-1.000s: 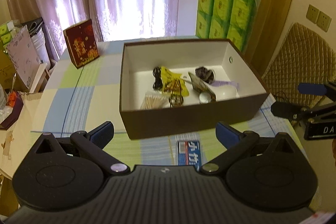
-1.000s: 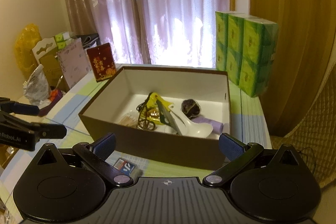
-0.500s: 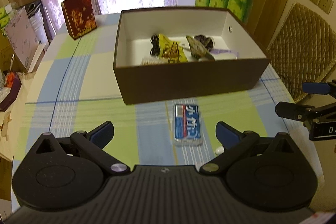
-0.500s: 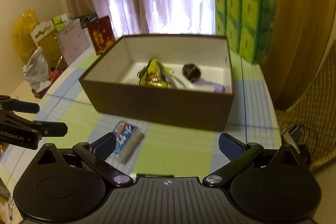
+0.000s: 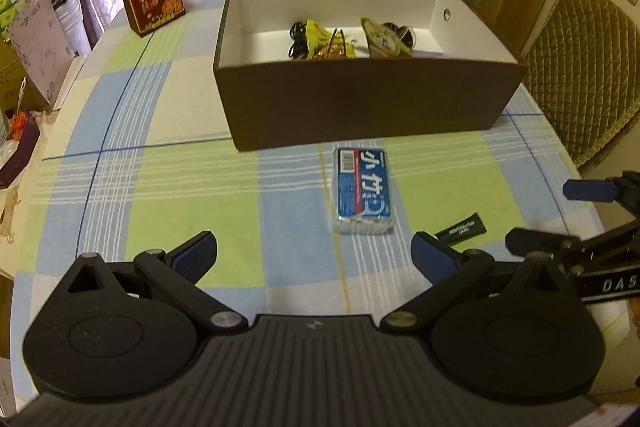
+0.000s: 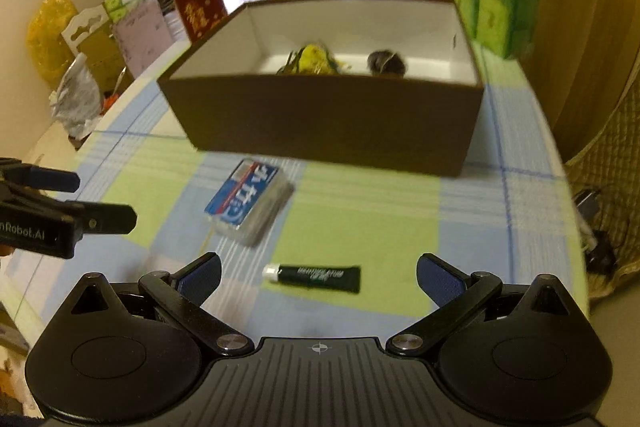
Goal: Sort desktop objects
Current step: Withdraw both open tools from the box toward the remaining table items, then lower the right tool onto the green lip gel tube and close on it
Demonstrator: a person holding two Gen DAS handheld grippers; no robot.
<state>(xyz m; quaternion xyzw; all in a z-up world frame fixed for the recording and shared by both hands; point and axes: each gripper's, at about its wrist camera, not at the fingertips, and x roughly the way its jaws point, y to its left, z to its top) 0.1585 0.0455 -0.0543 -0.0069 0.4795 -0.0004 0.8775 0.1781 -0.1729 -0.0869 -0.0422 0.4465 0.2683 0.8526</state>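
**Both tongs apart above the checked surface, two items outside the box**

In the left wrist view the left tongs [image 5: 314, 251] stand wide apart and empty at the lower centre. Just above them lies the blue packet [image 5: 363, 191], flat on the surface [image 5: 160, 187], close before the brown box [image 5: 368, 107], which fills the upper middle and holds a yellow wrapper [image 5: 326, 41] among other small items. In the right wrist view the right tongs [image 6: 318, 277] are likewise apart, with the dark green tube [image 6: 316, 277] lying crosswise between their fingertips, not gripped. The packet sits up and left of the tube.
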